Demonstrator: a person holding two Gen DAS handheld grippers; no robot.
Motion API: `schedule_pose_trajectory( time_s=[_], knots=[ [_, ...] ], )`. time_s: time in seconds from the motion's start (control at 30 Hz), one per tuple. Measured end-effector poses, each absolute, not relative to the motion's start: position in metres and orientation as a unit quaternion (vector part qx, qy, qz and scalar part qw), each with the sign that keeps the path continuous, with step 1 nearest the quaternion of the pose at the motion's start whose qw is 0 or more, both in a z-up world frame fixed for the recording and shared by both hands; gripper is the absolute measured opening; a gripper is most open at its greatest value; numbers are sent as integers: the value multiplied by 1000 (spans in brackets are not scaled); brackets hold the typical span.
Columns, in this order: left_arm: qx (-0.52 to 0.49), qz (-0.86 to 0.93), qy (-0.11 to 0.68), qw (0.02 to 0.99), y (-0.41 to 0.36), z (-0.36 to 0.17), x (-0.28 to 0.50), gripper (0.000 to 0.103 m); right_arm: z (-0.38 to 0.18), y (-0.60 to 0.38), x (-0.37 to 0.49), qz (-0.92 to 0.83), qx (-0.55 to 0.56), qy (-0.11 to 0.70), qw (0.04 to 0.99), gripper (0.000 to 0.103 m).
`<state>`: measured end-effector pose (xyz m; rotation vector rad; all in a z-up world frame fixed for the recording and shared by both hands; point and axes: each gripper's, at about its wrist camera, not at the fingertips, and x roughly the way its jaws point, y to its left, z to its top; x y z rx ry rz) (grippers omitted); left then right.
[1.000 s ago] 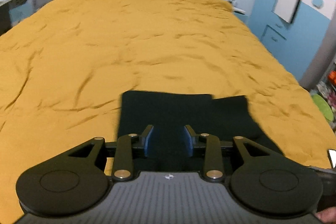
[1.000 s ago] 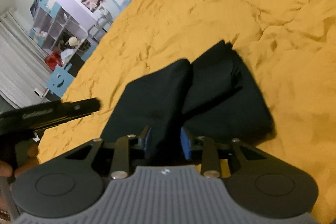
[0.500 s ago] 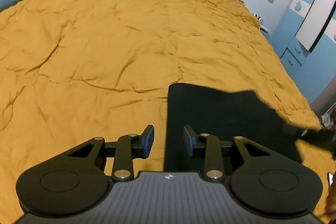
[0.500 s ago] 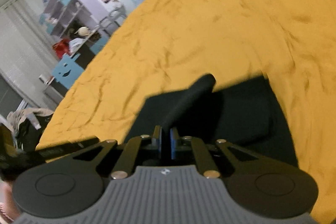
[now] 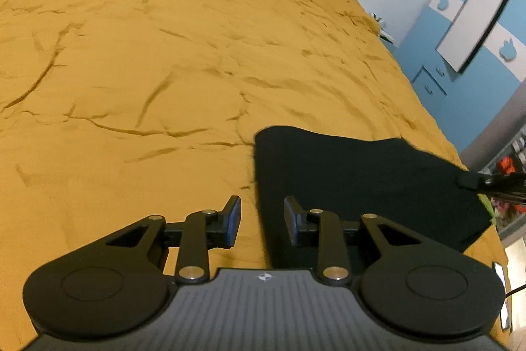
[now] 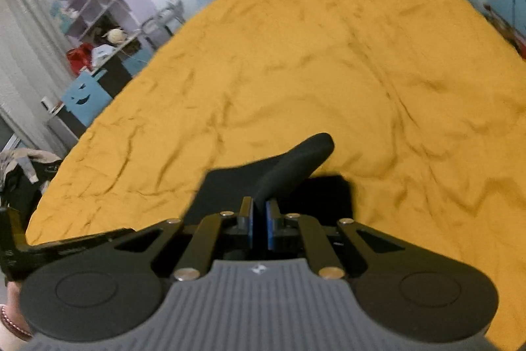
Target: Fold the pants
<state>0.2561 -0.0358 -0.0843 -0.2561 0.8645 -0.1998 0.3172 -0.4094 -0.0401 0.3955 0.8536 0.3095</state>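
Black pants (image 5: 361, 183) are seen part-folded near the bed's (image 5: 164, 71) right edge; right hand-held gripper (image 6: 259, 226) is clamped on a raised fold; left hand-held gripper (image 5: 261, 219), just narrowing, is empty astride the left hem; folding is judged unfinished.

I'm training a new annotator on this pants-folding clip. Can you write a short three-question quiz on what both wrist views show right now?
1. True or false: the right gripper is shut on a fold of the black pants.
2. What do the pants lie on?
A. a white table
B. a yellow bedspread
C. a blue rug
3. Is the left gripper pressing on any cloth?

Key:
1. True; a ridge of cloth rises from its closed jaws.
2. B.
3. No. Its jaws have just been closing but stand apart, over the left edge of the pants.
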Motion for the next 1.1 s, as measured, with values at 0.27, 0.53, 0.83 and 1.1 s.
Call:
schedule_pose_trajectory(
  time_s=[0.27,0.53,0.83,1.1],
  knots=[
    [-104,-115,424,892,-52,-89,257,29,-56,-420,307,146,174,404,886,2],
    [-79,-143,456,875,-72,-126,251,20,-122,-423,302,87,153,443,879,2],
    [-51,-143,493,857,-67,-135,228,21,-126,-419,284,63,129,438,888,10],
    [-11,-145,518,843,-60,-135,199,20,-120,-415,251,52,82,436,895,12]
  ],
)
